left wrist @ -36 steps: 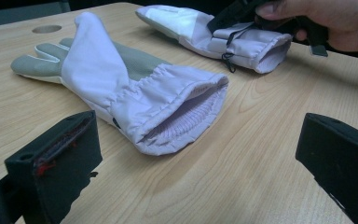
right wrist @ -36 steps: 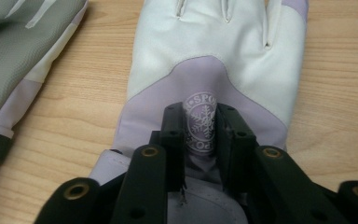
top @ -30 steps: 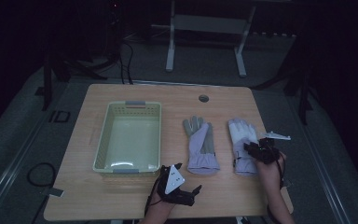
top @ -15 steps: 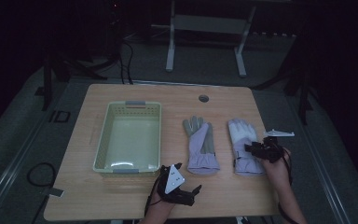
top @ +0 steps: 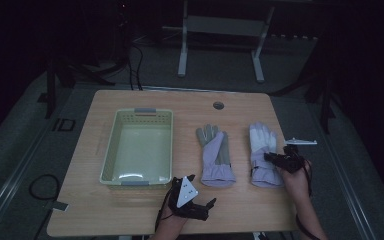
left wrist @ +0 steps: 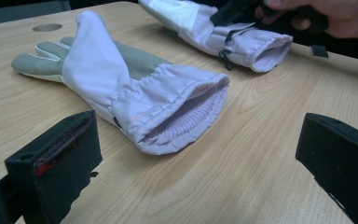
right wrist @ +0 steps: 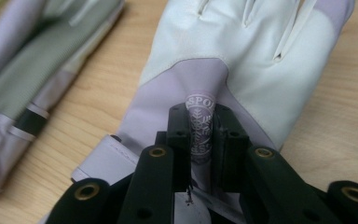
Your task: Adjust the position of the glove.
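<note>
Two pale lilac gloves lie flat on the wooden table (top: 130, 215). The left glove (top: 215, 155) (left wrist: 135, 84) (right wrist: 32, 60) has a grey palm, and its open cuff faces my left gripper (top: 201, 190) (left wrist: 198, 144). That gripper rests near the table's front edge, open, with nothing between its jaws. The right glove (top: 261, 150) (left wrist: 223, 28) (right wrist: 242, 60) has a white back. My right gripper (top: 274, 158) (right wrist: 200, 126) is shut on a pinched fold of its lilac fabric, at the printed logo near the wrist.
A pale green plastic basket (top: 136, 111) with nothing in it stands at the table's left. A round cable hole (top: 218, 105) sits near the back edge. A small white piece (top: 300, 142) lies at the right edge, just behind my right hand. A metal stand (top: 220, 30) is on the floor beyond.
The right hand and gripper have shifted very slightly to the right on the right glove. The left gripper and both gloves have stayed where they were.
</note>
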A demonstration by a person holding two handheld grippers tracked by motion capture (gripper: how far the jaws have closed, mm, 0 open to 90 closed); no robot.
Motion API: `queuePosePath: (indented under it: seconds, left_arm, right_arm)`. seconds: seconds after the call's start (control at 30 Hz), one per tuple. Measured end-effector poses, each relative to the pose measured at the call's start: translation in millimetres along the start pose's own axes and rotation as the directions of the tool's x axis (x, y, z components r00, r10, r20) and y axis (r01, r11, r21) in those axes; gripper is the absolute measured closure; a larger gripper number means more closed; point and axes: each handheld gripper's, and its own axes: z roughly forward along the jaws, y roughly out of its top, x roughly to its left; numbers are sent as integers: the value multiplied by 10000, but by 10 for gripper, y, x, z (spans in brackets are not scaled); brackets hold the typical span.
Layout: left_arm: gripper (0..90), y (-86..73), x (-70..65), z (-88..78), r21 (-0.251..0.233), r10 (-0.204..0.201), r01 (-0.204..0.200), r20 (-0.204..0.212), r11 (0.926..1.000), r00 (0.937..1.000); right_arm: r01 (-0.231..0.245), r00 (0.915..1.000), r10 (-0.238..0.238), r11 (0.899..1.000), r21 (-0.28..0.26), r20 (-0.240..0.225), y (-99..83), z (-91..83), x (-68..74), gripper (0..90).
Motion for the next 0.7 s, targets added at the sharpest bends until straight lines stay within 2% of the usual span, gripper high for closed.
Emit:
queuePosePath:
  seconds: [0.17,0.33,0.5,0.7]
  left_arm:
    - [2,0,-1,0,-1,5,-5,-9,10000,10000]
    - [2,0,0,1,4,-15,15,-21,10000,10000]
    - [2,0,-4,1,-24,3,-3,-39,10000,10000]
    - [2,0,-6,1,-28,26,-27,-50,10000,10000]
  right_arm:
    - [-2,9998,-5,9994,-359,-208,119,-182,66,802]
    - [106,9997,-124,9969,-776,-229,309,-425,197,803]
    - [460,9987,-484,9922,-1155,-177,522,-634,383,804]
    - [545,9976,-603,9862,-1561,-327,707,-767,616,803]
